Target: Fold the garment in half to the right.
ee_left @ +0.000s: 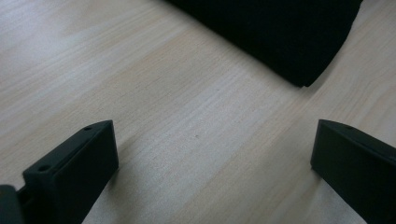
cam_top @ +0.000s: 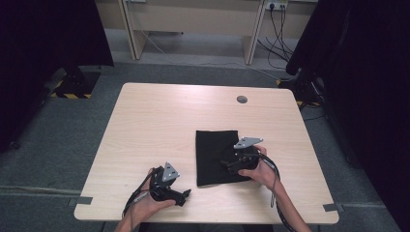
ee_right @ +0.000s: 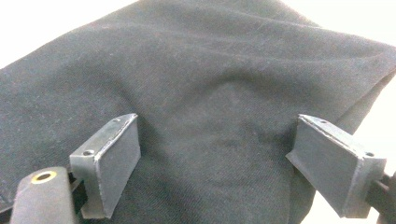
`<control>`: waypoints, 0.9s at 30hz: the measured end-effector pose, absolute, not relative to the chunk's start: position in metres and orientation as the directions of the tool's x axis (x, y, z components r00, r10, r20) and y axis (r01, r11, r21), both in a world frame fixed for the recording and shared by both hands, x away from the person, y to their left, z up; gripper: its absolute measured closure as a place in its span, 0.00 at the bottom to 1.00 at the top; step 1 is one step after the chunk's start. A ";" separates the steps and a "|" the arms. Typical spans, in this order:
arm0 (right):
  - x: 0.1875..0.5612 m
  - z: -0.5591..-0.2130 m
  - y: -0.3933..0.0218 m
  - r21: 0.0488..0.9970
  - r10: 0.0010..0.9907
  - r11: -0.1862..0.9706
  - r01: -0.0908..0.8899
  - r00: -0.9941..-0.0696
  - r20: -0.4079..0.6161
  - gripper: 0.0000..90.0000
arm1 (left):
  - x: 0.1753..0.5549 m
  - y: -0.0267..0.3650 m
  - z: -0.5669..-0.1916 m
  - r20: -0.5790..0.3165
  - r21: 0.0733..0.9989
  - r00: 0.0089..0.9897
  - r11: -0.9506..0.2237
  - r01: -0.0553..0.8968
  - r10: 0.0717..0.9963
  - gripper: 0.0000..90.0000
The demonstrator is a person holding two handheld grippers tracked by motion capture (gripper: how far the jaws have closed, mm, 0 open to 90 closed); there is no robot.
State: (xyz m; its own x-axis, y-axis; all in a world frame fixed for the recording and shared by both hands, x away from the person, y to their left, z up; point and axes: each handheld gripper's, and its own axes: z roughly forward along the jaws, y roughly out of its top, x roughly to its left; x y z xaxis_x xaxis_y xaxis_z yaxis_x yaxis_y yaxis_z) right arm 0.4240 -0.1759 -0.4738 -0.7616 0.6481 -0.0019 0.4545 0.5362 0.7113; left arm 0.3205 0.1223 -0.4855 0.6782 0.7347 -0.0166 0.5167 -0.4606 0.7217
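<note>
Right claw (ee_right: 215,163) above black cloth (ee_right: 210,79).

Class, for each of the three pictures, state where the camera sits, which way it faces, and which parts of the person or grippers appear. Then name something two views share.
High view: fixed above the person's side, facing forward and down on the wooden table; forearms, hands, left gripper, right gripper.
Left gripper view: rides the left gripper, facing bare tabletop; open jaws.
Right gripper view: rides the right gripper, over the folded black cloth; open jaws.
Shared: the cloth appears in all three.
</note>
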 end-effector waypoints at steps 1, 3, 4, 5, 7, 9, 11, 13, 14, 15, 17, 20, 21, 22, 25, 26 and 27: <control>0.425 -0.474 -0.175 0.713 0.646 0.537 0.452 -0.763 -0.003 0.18 | 0.320 0.122 -0.486 -0.017 0.722 0.678 -0.461 0.517 0.735 0.00; 0.427 -0.474 -0.173 0.716 0.647 0.533 0.451 -0.763 -0.001 0.18 | 0.320 0.122 -0.486 -0.016 0.722 0.678 -0.461 0.517 0.735 0.00; 0.428 -0.474 -0.171 0.716 0.648 0.533 0.451 -0.762 -0.002 0.18 | 0.320 0.122 -0.486 -0.017 0.722 0.678 -0.461 0.517 0.735 0.00; 0.428 -0.475 -0.170 0.717 0.647 0.533 0.450 -0.763 -0.003 0.18 | 0.320 0.122 -0.486 -0.017 0.722 0.678 -0.461 0.517 0.735 0.00; 0.430 -0.475 -0.168 0.721 0.645 0.531 0.446 -0.764 -0.002 0.18 | 0.320 0.122 -0.486 -0.017 0.722 0.678 -0.461 0.517 0.735 0.00; 0.430 -0.475 -0.167 0.722 0.649 0.526 0.450 -0.761 0.000 0.18 | 0.320 0.122 -0.486 -0.017 0.722 0.678 -0.461 0.517 0.735 0.00; 0.430 -0.474 -0.167 0.720 0.650 0.528 0.451 -0.760 0.000 0.18 | 0.320 0.122 -0.486 -0.017 0.722 0.678 -0.460 0.517 0.735 0.00; 0.430 -0.473 -0.169 0.723 0.649 0.519 0.457 -0.761 0.015 0.18 | 0.320 0.122 -0.486 -0.017 0.722 0.678 -0.460 0.517 0.735 0.00; 0.430 -0.471 -0.171 0.729 0.649 0.508 0.459 -0.760 0.027 0.19 | 0.320 0.122 -0.486 -0.017 0.722 0.678 -0.460 0.517 0.735 0.00; 0.430 -0.469 -0.173 0.738 0.650 0.496 0.458 -0.759 0.034 0.19 | 0.320 0.122 -0.486 -0.017 0.722 0.678 -0.461 0.517 0.735 0.00; 0.428 -0.466 -0.178 0.751 0.654 0.480 0.454 -0.756 0.040 0.19 | 0.320 0.122 -0.486 -0.017 0.722 0.678 -0.460 0.517 0.735 0.00; 0.425 -0.462 -0.185 0.759 0.655 0.463 0.457 -0.754 0.055 0.19 | 0.320 0.122 -0.486 -0.017 0.722 0.678 -0.461 0.517 0.735 0.00; 0.424 -0.461 -0.187 0.763 0.655 0.456 0.458 -0.753 0.061 0.19 | 0.320 0.122 -0.486 -0.017 0.722 0.678 -0.461 0.517 0.735 0.00; 0.423 -0.461 -0.188 0.766 0.655 0.450 0.459 -0.752 0.066 0.19 | 0.320 0.122 -0.486 -0.017 0.722 0.678 -0.460 0.517 0.735 0.00; 0.419 -0.458 -0.192 0.773 0.648 0.436 0.460 -0.757 0.085 0.19 | 0.320 0.122 -0.486 -0.017 0.722 0.678 -0.461 0.517 0.735 0.00; 0.417 -0.457 -0.192 0.776 0.646 0.431 0.461 -0.758 0.091 0.19 | 0.320 0.122 -0.486 -0.017 0.722 0.678 -0.460 0.517 0.735 0.00; 0.416 -0.456 -0.193 0.774 0.647 0.427 0.467 -0.756 0.100 0.19 | 0.320 0.122 -0.486 -0.017 0.722 0.678 -0.460 0.517 0.735 0.00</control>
